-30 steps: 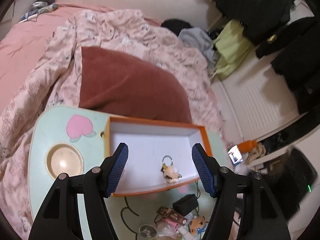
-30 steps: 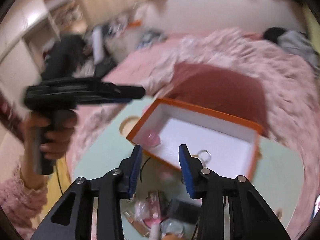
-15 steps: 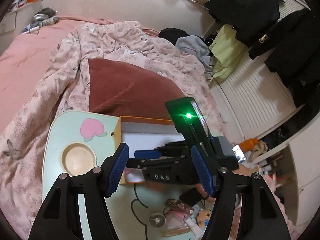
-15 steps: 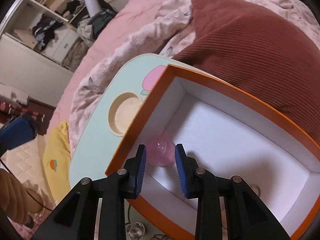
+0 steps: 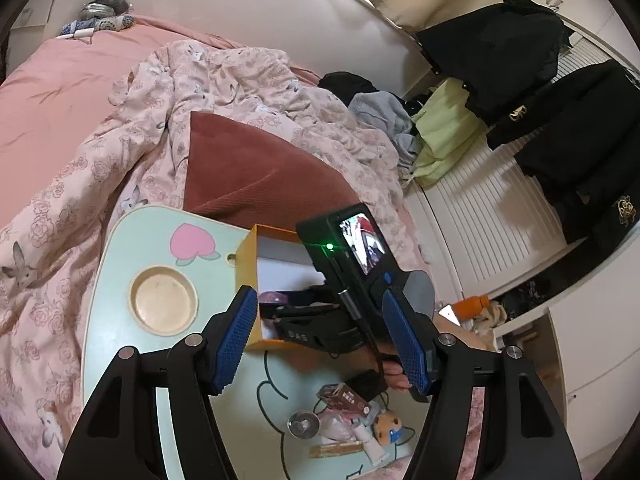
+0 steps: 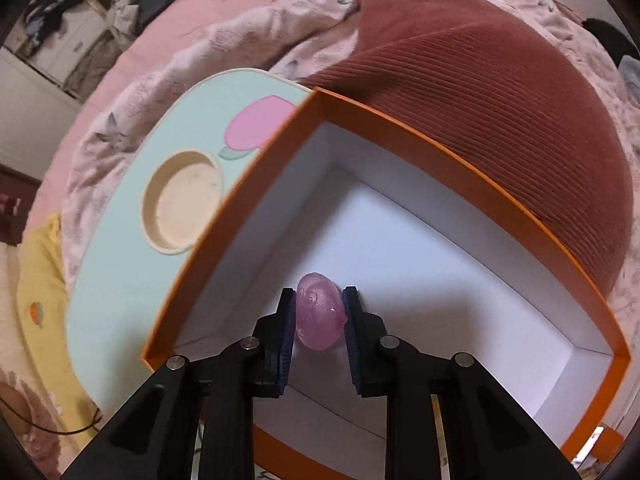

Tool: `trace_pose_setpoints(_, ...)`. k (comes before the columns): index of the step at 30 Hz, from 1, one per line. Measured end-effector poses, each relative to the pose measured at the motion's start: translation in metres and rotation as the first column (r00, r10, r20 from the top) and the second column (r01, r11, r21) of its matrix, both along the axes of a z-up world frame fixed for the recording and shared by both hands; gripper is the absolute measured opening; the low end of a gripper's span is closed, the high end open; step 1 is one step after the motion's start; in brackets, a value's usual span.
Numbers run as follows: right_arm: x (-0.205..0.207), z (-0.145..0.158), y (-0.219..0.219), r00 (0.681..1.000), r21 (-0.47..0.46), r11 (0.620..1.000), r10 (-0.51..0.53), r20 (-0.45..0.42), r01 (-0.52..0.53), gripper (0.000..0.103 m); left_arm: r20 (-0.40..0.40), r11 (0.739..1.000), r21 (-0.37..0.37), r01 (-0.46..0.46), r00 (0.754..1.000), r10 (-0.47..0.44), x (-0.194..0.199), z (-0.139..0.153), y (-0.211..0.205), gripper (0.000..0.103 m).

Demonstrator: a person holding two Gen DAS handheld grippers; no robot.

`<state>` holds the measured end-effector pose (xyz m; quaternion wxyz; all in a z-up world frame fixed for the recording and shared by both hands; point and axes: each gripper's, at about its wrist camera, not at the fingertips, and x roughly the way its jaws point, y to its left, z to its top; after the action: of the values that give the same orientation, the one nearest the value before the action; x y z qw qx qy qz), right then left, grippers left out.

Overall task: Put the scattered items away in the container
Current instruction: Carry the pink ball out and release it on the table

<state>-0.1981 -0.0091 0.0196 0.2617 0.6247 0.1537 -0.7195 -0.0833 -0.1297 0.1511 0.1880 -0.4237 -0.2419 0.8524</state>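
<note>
1. My right gripper point(image 6: 319, 312) points steeply down into the orange box point(image 6: 440, 148), its jaws having just been closing, and both pads now press the pink ball point(image 6: 319, 312) between them. The ball sits inside the box near its corner, so I judge I am gripping it to shift or reseat it.
2. My left gripper point(image 5: 320, 344) hangs back half open with nothing between its fingers, leaving the right one room over the box just ahead of it.
3. The loose items point(image 5: 352, 420) lie in a heap on the mint tray point(image 5: 120, 320) below and nearer than the left fingertips, not yet boxed.
4. The box rests at the tray's far edge against the red cushion point(image 6: 500, 80), which probably braces it.
</note>
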Motion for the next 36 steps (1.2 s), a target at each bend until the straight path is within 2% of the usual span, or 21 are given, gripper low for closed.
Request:
trace_pose_setpoints(4, -0.004, 0.005, 0.015, 0.997, -0.017, 0.998, -0.059, -0.045, 0.058, 0.020, 0.006, 1.000, 0.008, 0.003, 1.000, -0.003, 0.002, -0.003, -0.001, 0.066)
trace_pose_setpoints(8, 0.000, 0.051, 0.065, 0.981, -0.219, 0.963, -0.175, -0.080, 0.154, 0.019, 0.013, 1.000, -0.007, 0.018, 1.000, -0.017, 0.002, -0.004, 0.001, 0.066)
trace_pose_setpoints(11, 0.033, 0.090, 0.102, 0.966, -0.280, 0.947, -0.206, -0.158, 0.157, 0.019, 0.018, 0.999, -0.016, 0.028, 0.999, -0.028, 0.002, -0.005, 0.006, 0.066)
trace_pose_setpoints(14, 0.082, 0.108, 0.135, 0.960, -0.335, 0.929, -0.225, -0.166, 0.159, 0.019, 0.031, 0.998, -0.037, 0.047, 0.998, -0.046, -0.002, -0.008, 0.021, 0.066)
trace_pose_setpoints(18, 0.142, 0.092, 0.161, 0.963, -0.367, 0.913, -0.240, -0.124, 0.180, 0.019, 0.094, 0.994, -0.062, 0.092, 0.992, -0.086, -0.012, -0.021, 0.053, 0.066)
trace_pose_setpoints(22, 0.173, 0.067, 0.187, 0.947, -0.412, 0.875, -0.312, -0.081, 0.253, 0.019, 0.147, 0.984, -0.088, 0.152, 0.979, -0.138, -0.022, -0.034, 0.090, 0.066)
trace_pose_setpoints(27, 0.185, 0.037, 0.208, 0.913, -0.438, 0.828, -0.406, -0.040, 0.349, 0.019, 0.216, 0.966, -0.156, 0.206, 0.961, -0.170, -0.041, -0.053, 0.135, 0.066)
trace_pose_setpoints(30, 0.184, 0.024, 0.214, 0.894, -0.441, 0.807, -0.448, -0.024, 0.393, 0.019, 0.252, 0.959, -0.194, 0.205, 0.955, -0.153, -0.055, -0.066, 0.154, 0.066)
trace_pose_setpoints(32, 0.182, 0.017, 0.214, 0.889, -0.477, 0.780, -0.457, 0.008, 0.405, 0.019, 0.274, 0.955, -0.223, 0.194, 0.953, -0.130, -0.063, -0.073, 0.161, 0.066)
trace_pose_setpoints(36, 0.186, 0.016, 0.211, 0.873, -0.487, 0.775, -0.485, -0.049, 0.403, 0.021, 0.298, 0.948, -0.260, 0.184, 0.949, -0.103, -0.076, -0.085, 0.172, 0.066)
